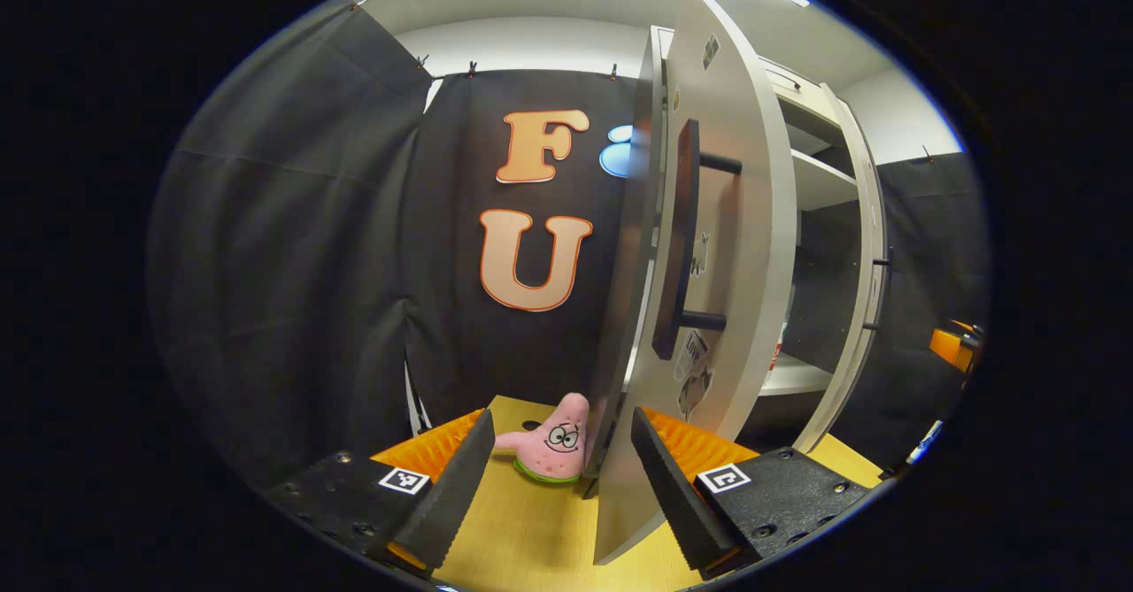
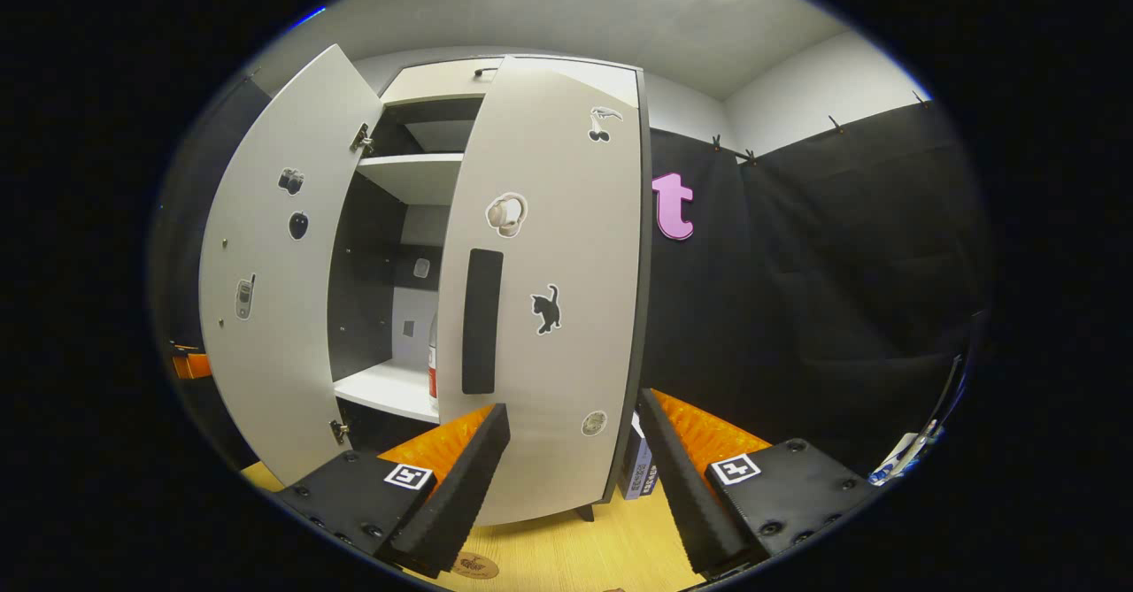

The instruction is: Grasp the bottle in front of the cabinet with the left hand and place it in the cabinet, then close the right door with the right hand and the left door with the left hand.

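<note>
Left hand-held gripper point(image 1: 562, 477) astride left door point(image 1: 708, 247) edge, bottle point(image 2: 433, 357) shelved

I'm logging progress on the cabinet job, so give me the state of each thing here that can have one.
bottle: upright on the cabinet's lower shelf, partly hidden by the right door.
right door: swung most of the way shut, a gap left.
left door: wide open.
left gripper: open, empty, straddling the left door's edge.
right gripper: open, empty, facing the right door.
plush toy: lying on the table.

Open tongs point(image 2: 571, 477) facing right door point(image 2: 549, 309), bottle point(image 2: 433, 357) on cabinet shelf point(image 2: 389, 390)
</note>
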A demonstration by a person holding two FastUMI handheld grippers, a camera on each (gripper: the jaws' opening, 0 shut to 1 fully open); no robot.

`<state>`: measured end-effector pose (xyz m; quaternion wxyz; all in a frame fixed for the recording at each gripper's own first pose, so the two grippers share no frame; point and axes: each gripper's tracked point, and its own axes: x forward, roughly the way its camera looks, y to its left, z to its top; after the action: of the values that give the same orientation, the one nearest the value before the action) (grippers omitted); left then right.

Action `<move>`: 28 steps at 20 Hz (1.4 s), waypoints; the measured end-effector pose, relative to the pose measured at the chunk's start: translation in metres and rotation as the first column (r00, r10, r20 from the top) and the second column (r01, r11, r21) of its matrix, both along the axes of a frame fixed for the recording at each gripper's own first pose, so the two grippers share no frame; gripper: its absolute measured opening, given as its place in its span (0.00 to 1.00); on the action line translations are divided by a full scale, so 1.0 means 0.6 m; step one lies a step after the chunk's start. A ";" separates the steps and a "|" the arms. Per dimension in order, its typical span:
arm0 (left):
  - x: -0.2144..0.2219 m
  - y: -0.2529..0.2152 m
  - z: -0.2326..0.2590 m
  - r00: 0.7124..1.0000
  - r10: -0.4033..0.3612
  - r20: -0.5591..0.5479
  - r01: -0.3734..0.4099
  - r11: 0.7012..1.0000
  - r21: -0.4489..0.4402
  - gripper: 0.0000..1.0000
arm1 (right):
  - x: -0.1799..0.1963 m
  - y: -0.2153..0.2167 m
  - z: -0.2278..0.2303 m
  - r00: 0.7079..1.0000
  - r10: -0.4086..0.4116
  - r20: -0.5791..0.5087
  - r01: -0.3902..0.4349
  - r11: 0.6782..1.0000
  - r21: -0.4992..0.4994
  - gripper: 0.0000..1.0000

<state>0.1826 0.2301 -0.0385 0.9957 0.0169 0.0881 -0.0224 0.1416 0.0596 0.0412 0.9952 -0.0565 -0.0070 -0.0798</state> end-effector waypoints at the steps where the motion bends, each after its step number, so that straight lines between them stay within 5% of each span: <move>1: 0.004 -0.003 -0.006 1.000 -0.006 -0.006 0.006 1.000 0.000 0.94 | -0.002 -0.002 0.001 1.000 -0.006 -0.001 0.006 1.000 -0.001 0.98; 14: 0.008 -0.028 -0.013 0.998 -0.059 -0.005 0.059 0.996 0.064 0.92 | -0.016 -0.001 -0.010 0.999 -0.027 -0.019 0.027 1.000 0.005 0.98; 28: 0.014 -0.173 -0.049 0.993 -0.119 -0.028 0.118 0.993 -0.012 0.92 | 0.010 -0.074 0.021 1.000 -0.001 0.008 0.001 0.998 -0.063 0.94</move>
<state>0.1910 0.1265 -0.0680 0.9913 0.0166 0.1012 -0.0821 0.1475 0.0151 0.0536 0.9928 -0.0875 -0.0132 -0.0802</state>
